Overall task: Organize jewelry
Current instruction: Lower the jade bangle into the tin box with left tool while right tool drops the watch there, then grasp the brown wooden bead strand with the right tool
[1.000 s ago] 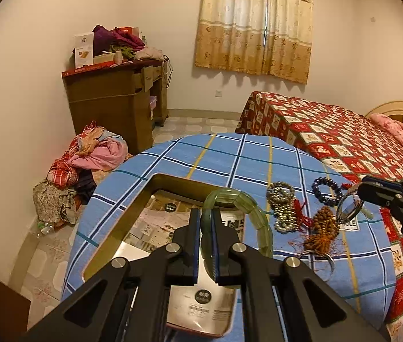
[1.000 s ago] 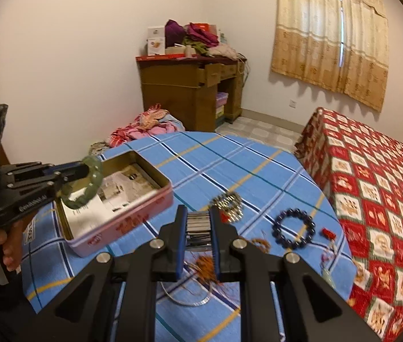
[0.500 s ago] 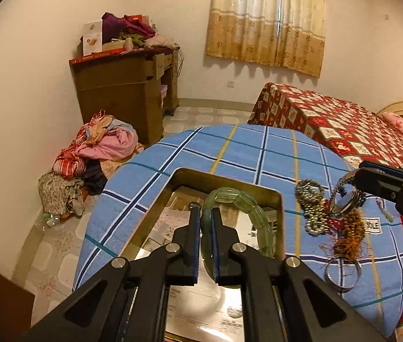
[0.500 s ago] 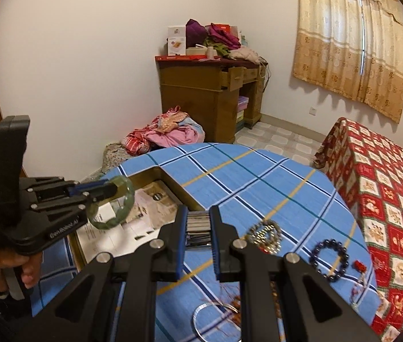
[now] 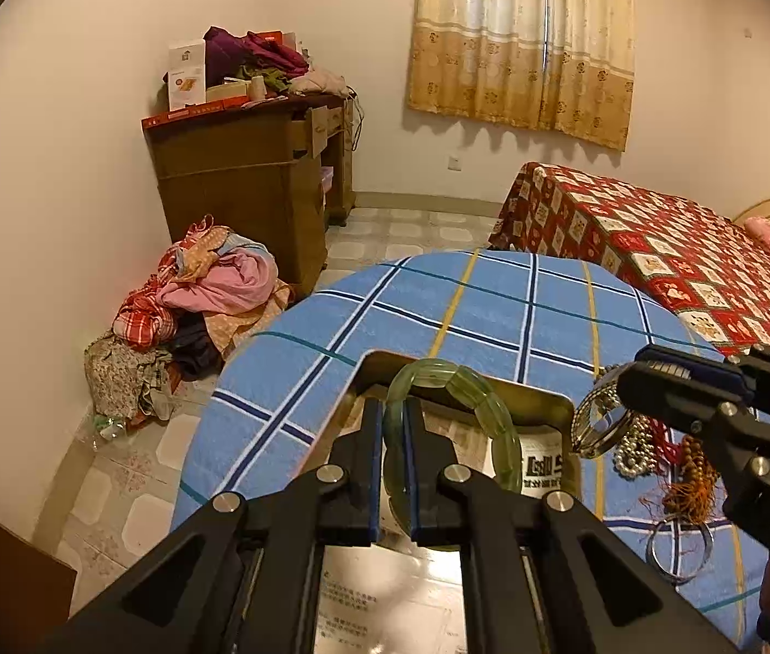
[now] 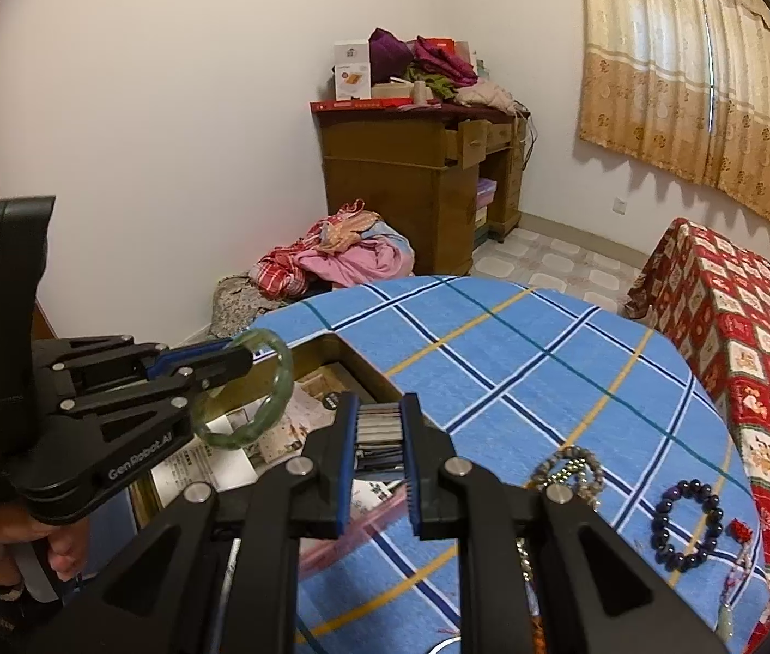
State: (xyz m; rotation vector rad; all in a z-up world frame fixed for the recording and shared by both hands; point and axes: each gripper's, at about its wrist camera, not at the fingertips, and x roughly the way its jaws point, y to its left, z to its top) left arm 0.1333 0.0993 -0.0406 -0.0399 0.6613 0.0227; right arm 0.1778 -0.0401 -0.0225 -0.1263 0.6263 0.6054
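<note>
Gripping a green jade bangle [image 5: 472, 398] edge-on between its 2 narrow blue pads, the left gripper [image 5: 391, 468] hung over the open tin box [image 5: 543, 400], which sat on the blue checked tablecloth [image 5: 439, 305]. The bangle stood roughly upright in the jaws, its ring plane running along the fingers, with the far arc over the tin's back rim and the near arc lost between the pads. Seen from the right wrist camera, the same bangle [image 6: 254, 398] showed its open hoop, tilted a little and hanging above the printed paper [image 6: 205, 458] that lined the tin. The right gripper [image 6: 379, 447] was nearly closed on a silver metal-link bracelet [image 6: 379, 425], whose flat links lay crosswise between the pads; in the left wrist view that bracelet [image 5: 600, 419] dangled as a loop below the fingertips, just right of the tin's corner. To the right of the tin, on the cloth, lay a grey bead strand [image 6: 570, 466], a dark purple bead bracelet [image 6: 687, 526], a small red charm [image 6: 741, 531], a brown tasselled bead string [image 5: 690, 479] and a plain metal ring bangle [image 5: 679, 550]. A hand [image 6: 19, 539] held the left gripper's handle.
</note>
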